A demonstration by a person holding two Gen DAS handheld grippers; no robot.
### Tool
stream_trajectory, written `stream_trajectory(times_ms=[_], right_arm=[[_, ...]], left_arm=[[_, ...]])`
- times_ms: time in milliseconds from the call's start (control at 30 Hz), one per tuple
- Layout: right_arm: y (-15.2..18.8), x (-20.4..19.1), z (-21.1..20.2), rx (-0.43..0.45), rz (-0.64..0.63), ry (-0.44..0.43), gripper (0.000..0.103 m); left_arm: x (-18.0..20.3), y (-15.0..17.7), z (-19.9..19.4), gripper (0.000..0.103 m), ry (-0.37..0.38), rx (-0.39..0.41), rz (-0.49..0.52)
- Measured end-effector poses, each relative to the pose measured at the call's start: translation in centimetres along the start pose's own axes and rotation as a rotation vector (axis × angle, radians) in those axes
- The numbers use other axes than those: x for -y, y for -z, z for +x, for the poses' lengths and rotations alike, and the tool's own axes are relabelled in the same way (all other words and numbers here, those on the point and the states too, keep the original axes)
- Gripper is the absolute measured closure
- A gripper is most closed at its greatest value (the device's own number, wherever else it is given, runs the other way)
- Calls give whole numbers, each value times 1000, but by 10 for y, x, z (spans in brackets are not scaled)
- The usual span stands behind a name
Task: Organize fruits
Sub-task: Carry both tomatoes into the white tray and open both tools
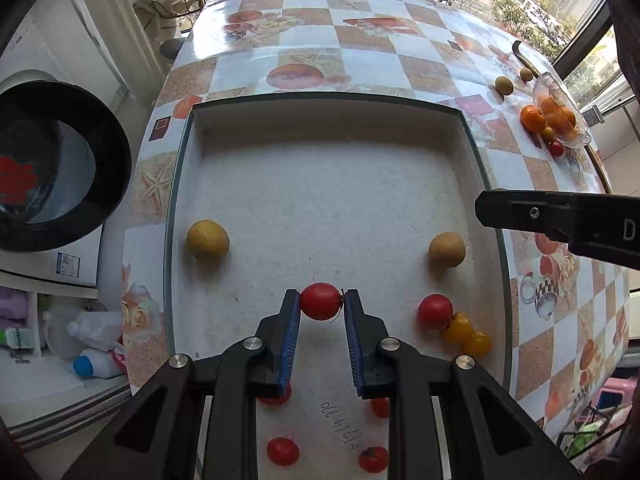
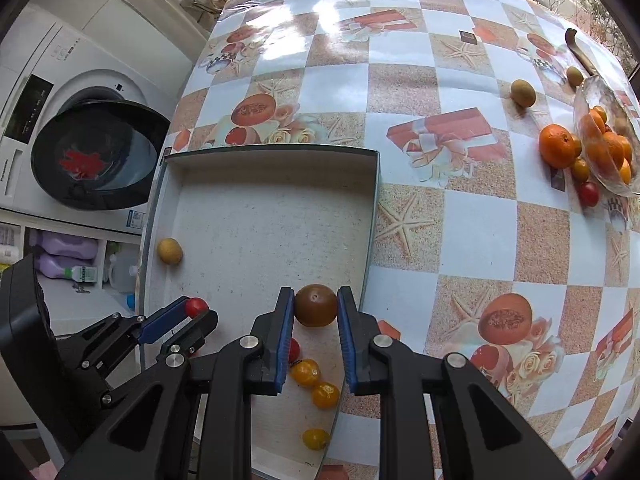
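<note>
**Fruit sort — partway, both grippers loaded over tray**

Left gripper (image 1: 322,304): jaws pinched on a red cherry tomato (image 1: 320,301), blue pads touching both sides. Held above the white tray (image 1: 320,184), lower centre of left wrist view. Same grip seen from the side at lower left of right wrist view.

Right gripper (image 2: 316,306): jaws clamped on a brown round fruit (image 2: 315,305), lower centre of right wrist view, over the tray's right edge. Can't tell the fruit type for sure.

In tray so far (left view): yellow-brown fruit (image 1: 208,239) at mid left, tan fruit (image 1: 447,249) at mid right, red tomato (image 1: 435,311) touching two yellow tomatoes (image 1: 466,333) at lower right. More red tomatoes (image 1: 283,451) at bottom, partly hidden behind gripper arms. Right view adds another yellow one (image 2: 315,439) at bottom centre. Looks like rough grouping by kind/colour, judged only; no dividers visible.

Still out on tablecloth (image 2: 472,232), upper right of right view: glass dish (image 2: 592,96) w/ oranges, one orange (image 2: 557,146) just beside it, small red tomato (image 2: 589,193) and a small yellow-green one below, two green-brown fruits (image 2: 523,93) further up.

Est.: approx. halfway. Both held pieces not yet set down; dish cluster is what's left.
</note>
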State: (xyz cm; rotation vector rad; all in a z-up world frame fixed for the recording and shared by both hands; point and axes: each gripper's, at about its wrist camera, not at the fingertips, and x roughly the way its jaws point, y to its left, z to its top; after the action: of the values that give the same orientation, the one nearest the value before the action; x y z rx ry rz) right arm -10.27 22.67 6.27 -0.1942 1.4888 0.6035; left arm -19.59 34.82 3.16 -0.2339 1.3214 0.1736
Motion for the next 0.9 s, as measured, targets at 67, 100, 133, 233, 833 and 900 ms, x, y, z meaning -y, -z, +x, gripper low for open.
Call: stream_trajectory(times_ms=[67,100,133,233,833,900], right_arm=[[-6,-1,7,-9,-1,3,79],[-9,-1,10,-13,-3,5,79],[-10,-2,14,-17,-7,8,79],[-16,-4,24,-28,-20,24,79],[-20,-13,32,-54,-70,50,57],[-17,-15,20,-28,-83,51,40]], left_arm=[[-1,0,3,79,-1,-5,-4],[-1,-1,4,79,-2,-9,-7],[-2,-1,6,79,-5,-12,-7],[-1,-1,11,79,-9,-22,-6],[0,1,11,45,-56,-45,-12],[-3,3,2,0,-55,-4,-27]])
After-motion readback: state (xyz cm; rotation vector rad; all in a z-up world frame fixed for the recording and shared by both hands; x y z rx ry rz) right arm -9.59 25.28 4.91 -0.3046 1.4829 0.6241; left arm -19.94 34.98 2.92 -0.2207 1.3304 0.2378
